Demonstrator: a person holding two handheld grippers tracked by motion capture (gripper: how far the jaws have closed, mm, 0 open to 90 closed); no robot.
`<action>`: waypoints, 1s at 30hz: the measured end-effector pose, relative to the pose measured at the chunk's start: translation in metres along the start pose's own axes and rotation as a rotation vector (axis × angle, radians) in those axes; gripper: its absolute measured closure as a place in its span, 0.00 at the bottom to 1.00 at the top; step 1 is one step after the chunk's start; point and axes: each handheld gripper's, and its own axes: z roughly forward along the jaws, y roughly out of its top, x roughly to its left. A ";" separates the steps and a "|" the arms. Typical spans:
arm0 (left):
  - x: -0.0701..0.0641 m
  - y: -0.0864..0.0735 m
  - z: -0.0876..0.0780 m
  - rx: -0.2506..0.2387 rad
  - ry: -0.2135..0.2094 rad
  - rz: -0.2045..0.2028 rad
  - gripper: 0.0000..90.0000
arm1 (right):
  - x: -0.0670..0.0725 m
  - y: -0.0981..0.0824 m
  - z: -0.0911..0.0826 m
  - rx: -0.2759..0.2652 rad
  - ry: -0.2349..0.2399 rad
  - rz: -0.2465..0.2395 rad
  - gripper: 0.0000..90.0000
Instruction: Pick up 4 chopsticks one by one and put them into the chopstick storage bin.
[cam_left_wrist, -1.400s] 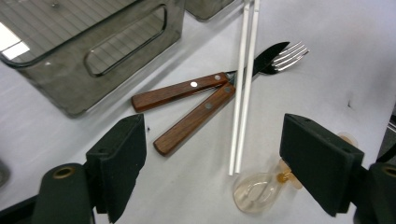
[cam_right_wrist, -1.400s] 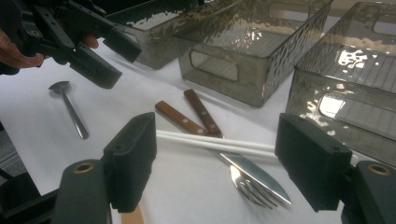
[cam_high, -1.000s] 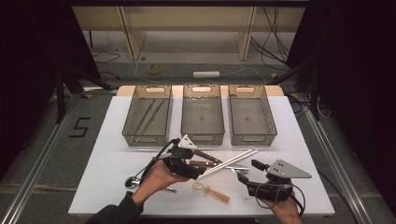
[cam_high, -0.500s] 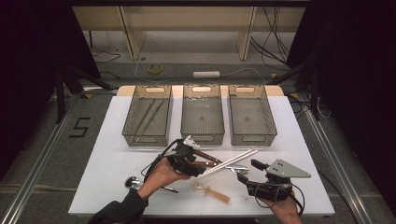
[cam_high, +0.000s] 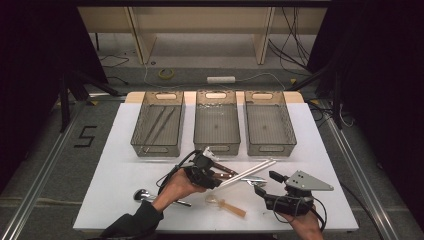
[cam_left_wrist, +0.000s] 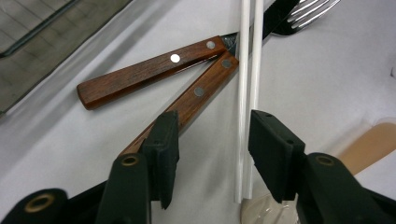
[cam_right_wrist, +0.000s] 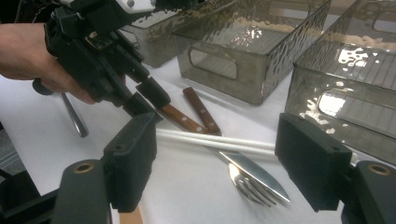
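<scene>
Sorting cutlery into 3 bins looks like the job, and it's early: the left bin (cam_high: 158, 124) near the far left of the counter (cam_high: 110, 165) holds 2 thin sticks, probably chopsticks; the middle bin (cam_high: 216, 125) and right bin (cam_high: 269, 126) look empty. Left loose near the front edge: 2 white chopsticks (cam_high: 247, 171), 2 wood-handled knives (cam_high: 226, 172), a fork (cam_high: 256, 181), a clear spoon with a tan handle (cam_high: 226, 203), and a metal ladle or spoon (cam_high: 145, 196) toward the front left.

Left hand-held gripper (cam_left_wrist: 212, 154) is down on the pile at mid counter. Its jaws have just been closing and stand about half apart, with the white chopsticks (cam_left_wrist: 247, 93) running between them, close to the right-side jaw. Pads aren't pressing yet as far as I can tell, so no grip. 1 knife handle (cam_left_wrist: 187, 100) passes under or just beside the other jaw; the second knife handle (cam_left_wrist: 144, 72) lies farther out.

Right hand-held gripper (cam_right_wrist: 215, 154) sits near the front right of the counter, jaws wide apart, nothing in them, aimed at the fork (cam_right_wrist: 254, 189) and chopsticks (cam_right_wrist: 215, 140) but clear of both. From that view the left hand-held gripper (cam_right_wrist: 142, 100) is seen tipped down onto the knife handles.
</scene>
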 end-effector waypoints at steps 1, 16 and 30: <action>0.000 0.000 0.001 0.001 -0.001 0.000 0.60 | 0.000 0.000 0.000 0.000 0.001 -0.002 0.34; -0.006 0.003 0.007 0.025 0.003 0.032 0.69 | 0.000 0.000 0.000 -0.002 0.001 -0.001 0.34; -0.008 0.004 0.016 0.044 -0.019 0.038 0.78 | 0.000 0.000 -0.001 -0.003 0.002 0.000 0.34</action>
